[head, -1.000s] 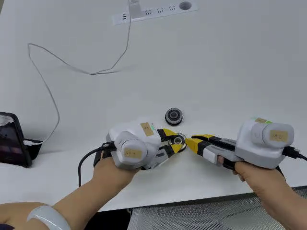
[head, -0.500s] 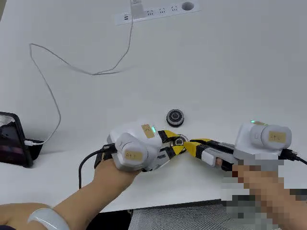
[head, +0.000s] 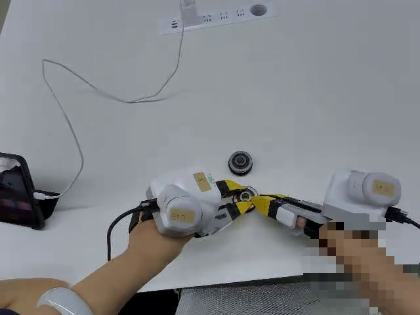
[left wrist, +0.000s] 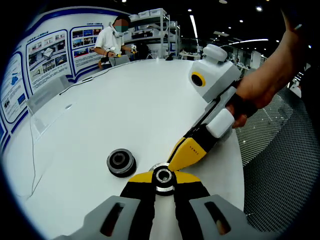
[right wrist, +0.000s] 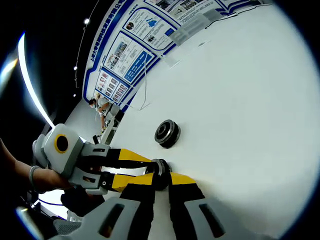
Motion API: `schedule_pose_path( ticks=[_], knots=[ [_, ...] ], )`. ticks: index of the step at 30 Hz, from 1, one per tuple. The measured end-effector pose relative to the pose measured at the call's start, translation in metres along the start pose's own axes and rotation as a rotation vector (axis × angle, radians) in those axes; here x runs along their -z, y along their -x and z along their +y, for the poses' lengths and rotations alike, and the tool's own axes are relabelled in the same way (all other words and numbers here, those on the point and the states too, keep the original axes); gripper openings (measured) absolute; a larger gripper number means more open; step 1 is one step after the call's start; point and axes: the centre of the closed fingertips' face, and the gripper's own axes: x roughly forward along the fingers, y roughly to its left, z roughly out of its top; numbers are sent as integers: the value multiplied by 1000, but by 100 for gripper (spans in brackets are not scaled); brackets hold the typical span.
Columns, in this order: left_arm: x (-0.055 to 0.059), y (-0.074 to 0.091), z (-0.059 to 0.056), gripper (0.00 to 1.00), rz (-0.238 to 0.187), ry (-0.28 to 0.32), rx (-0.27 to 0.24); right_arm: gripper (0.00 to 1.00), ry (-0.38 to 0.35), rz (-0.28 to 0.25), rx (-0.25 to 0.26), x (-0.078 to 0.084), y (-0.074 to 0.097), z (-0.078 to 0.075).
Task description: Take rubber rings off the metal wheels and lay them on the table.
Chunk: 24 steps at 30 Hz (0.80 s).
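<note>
A small metal wheel (head: 246,194) is held just above the white table (head: 315,98), near its front edge. My left gripper (head: 237,197) is shut on it, and the wheel (left wrist: 163,177) sits between that gripper's yellow tips (left wrist: 163,175). My right gripper (head: 257,199) comes in from the right, its tips (right wrist: 160,176) pinched on the near rim of the same wheel (right wrist: 159,170), where the rubber ring sits. A second wheel (head: 241,162) with a black rubber ring lies flat just beyond (left wrist: 121,162) (right wrist: 167,133).
A white power strip (head: 216,14) lies at the table's far edge, and its thin cable (head: 72,131) loops down the left side. A dark device (head: 16,197) stands at the left edge. Metal grating (head: 262,298) lies below the front edge.
My right gripper has moved left and closed the gap to the wheel held by the left gripper, and its tips now touch the wheel. The left gripper has stayed put.
</note>
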Motion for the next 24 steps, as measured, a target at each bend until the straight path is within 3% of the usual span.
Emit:
schedule_pose_path(
  ticks=[24],
  knots=[
    [-1,0,0,14,-5,5,-2,12,-13,-5,-21,-2,1,5]
  ],
)
